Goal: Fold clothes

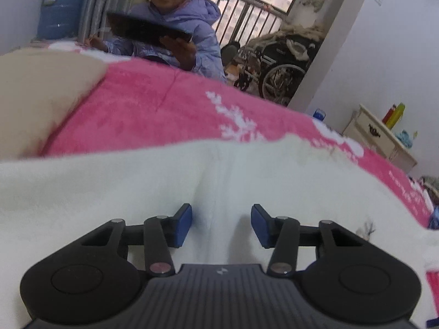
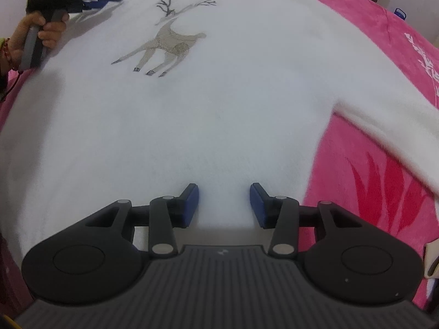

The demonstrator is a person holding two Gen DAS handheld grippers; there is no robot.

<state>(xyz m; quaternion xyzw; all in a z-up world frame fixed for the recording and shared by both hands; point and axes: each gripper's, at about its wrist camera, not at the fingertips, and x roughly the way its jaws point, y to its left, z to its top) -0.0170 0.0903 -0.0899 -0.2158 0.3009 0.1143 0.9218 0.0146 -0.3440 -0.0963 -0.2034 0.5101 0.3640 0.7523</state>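
On pink bed blanket (image 2: 384,54), white sweater (image 2: 219,109) spread flat: soft, fluffy, light; pinch hem or sleeve edge. Left claw (image 1: 221,224), right claw (image 2: 224,205) both spread, pinching nothing

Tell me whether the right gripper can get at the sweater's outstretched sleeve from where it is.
Probably yes. The right gripper is open over the white sweater, and the sleeve lies flat on the pink blanket off to its right, with nothing lying between them.
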